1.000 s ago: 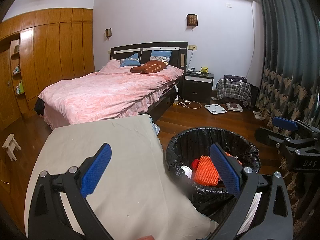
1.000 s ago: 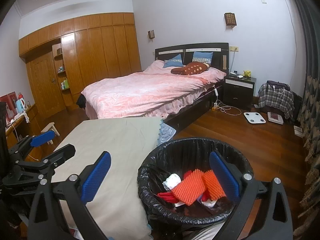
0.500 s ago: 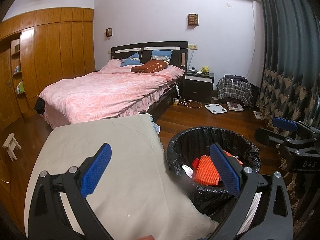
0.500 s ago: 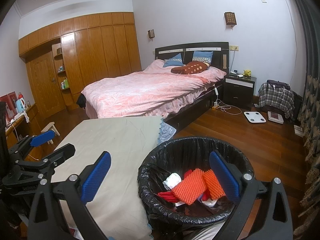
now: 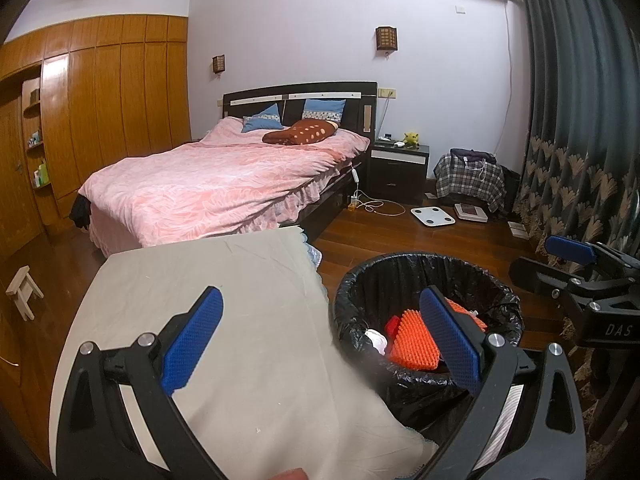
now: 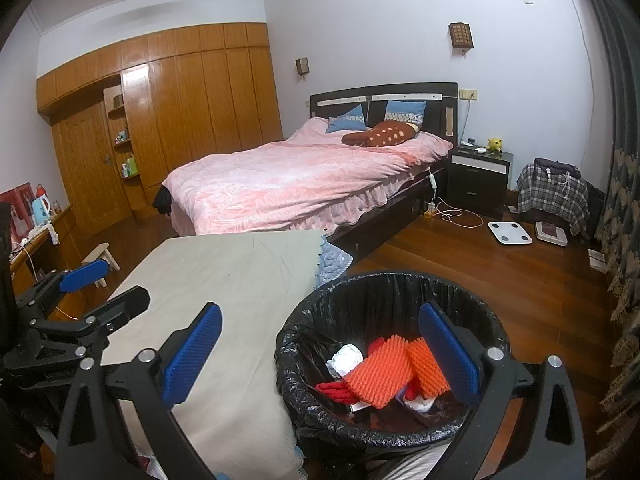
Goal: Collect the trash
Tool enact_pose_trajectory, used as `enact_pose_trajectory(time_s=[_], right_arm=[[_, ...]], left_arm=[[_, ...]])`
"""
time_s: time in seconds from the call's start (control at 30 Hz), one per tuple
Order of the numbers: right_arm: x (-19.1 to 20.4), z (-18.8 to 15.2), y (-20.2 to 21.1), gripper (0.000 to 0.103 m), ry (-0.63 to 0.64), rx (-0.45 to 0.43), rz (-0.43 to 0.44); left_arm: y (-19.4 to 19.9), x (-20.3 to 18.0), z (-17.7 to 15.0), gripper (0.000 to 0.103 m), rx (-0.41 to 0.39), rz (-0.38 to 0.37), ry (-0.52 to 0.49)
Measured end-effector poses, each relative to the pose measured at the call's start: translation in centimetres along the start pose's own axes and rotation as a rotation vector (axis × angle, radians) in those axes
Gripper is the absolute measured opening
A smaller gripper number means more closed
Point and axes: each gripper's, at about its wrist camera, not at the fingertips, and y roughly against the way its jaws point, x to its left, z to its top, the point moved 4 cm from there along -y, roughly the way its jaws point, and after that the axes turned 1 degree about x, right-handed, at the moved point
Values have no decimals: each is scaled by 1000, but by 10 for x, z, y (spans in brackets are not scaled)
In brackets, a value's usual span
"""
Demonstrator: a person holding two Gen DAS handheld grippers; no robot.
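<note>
A round bin lined with a black bag (image 5: 404, 280) (image 6: 360, 300) stands on the floor beside the cloth-covered table (image 5: 224, 320) (image 6: 240, 280). Inside lie orange foam netting (image 5: 412, 340) (image 6: 380, 376), a red piece (image 6: 336, 390) and a white crumpled wad (image 6: 346, 358). My left gripper (image 5: 320, 336) is open over the table's right edge, nothing between its blue pads. My right gripper (image 6: 320, 348) is open above the bin's near rim, also holding nothing. Each gripper shows at the side of the other's view: the right one (image 5: 576, 264), the left one (image 6: 80, 292).
A bed with a pink cover (image 6: 300, 184) lies beyond the table. A dark nightstand (image 6: 478, 176), a white scale (image 6: 510, 233), a plaid-covered bundle (image 6: 554, 196) and cables sit on the wooden floor. Dark curtains (image 5: 568, 160) hang at right. A small wooden stool (image 5: 24, 292) stands at left.
</note>
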Motion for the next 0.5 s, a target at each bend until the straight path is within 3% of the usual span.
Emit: enact_pose_trajectory(time_s=[0.5], right_arm=[[0,1,0,97,-1,2,1]], left_arm=[[0,-1,-1,96,1,-1,0]])
